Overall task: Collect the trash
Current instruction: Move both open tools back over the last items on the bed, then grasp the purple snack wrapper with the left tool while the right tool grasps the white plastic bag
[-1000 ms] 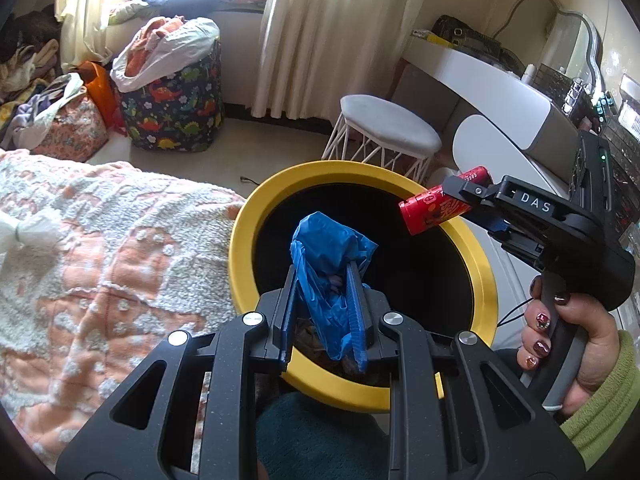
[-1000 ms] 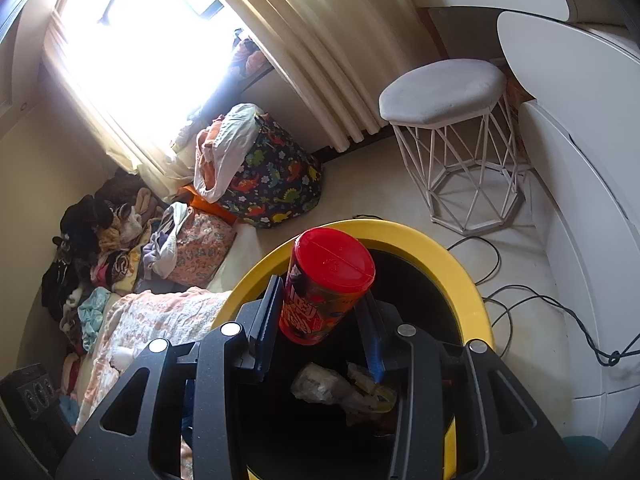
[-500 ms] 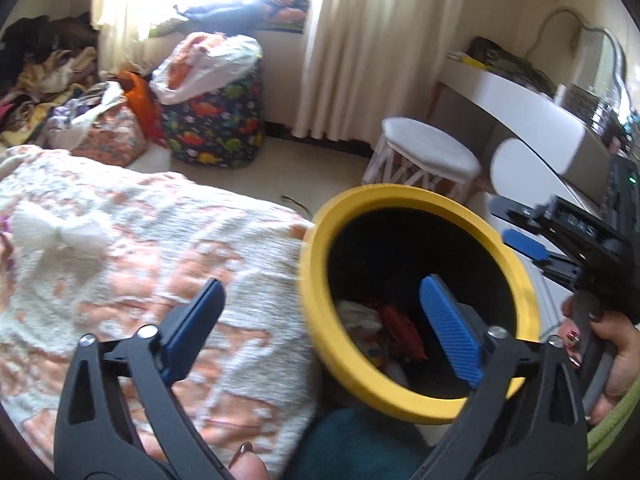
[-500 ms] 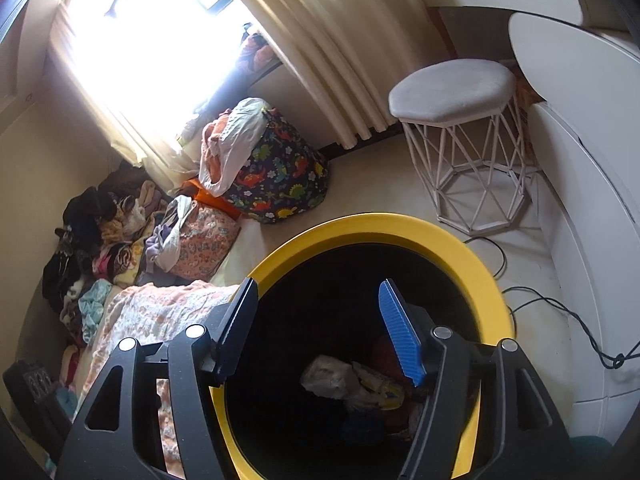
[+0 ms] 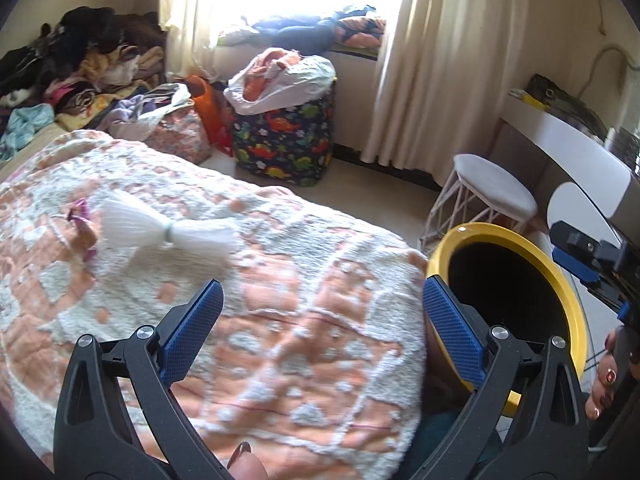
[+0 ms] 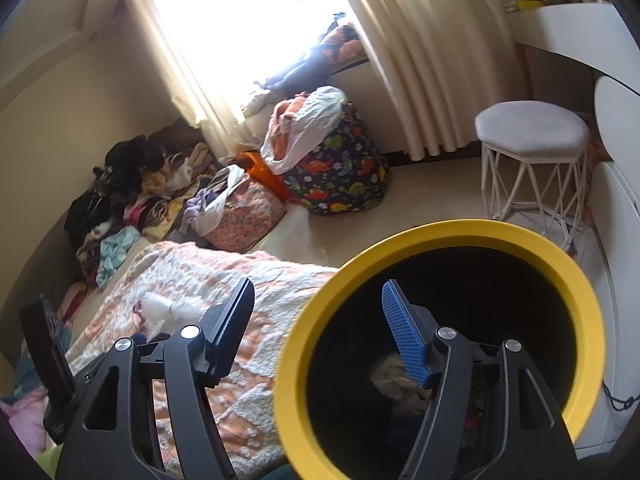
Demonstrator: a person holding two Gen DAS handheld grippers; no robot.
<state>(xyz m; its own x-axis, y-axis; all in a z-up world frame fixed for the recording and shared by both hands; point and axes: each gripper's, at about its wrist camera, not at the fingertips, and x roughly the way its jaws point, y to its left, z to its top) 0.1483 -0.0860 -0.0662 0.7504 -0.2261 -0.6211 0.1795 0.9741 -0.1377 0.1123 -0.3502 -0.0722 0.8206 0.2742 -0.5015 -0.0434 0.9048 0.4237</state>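
Round trash bin with a thick yellow rim and black inside (image 6: pixel 440 236): fills the lower right of the right wrist view; in the left wrist view it sits at the right edge (image 5: pixel 568 308), pressed against the side of the bed. Crumpled pale scrap of trash (image 6: pixel 396 376) lies low inside the bin, partly hidden behind a blue pad; other bits in the dark bottom are too dim to make out.

Right gripper (image 6: pixel 318 316): jaws spread wide, nothing between them. One blue-padded finger reaches over the bin opening, the other over the bed edge. In the left wrist view it shows at the right edge (image 5: pixel 582 256), held by a hand with dark red nails (image 5: pixel 604 392).

Left gripper (image 5: pixel 322 332): jaws spread wide and empty, over the fluffy peach-and-white blanket (image 5: pixel 280 320) on the bed, bin just beside its right-hand finger.

White tufted piece tied at its middle (image 5: pixel 168 232) lies on the blanket, left of centre. Purple scrap (image 5: pixel 80 216) just to its left.

Upper centre: dark dinosaur-print fabric hamper (image 5: pixel 284 140) stuffed with a white bag, below the bright window. Heap of clothes (image 5: pixel 72 68) upper left. White wire-frame stool with grey seat (image 5: pixel 492 188) behind the bin, right of centre. Cream curtain (image 5: pixel 436 56) upper right.
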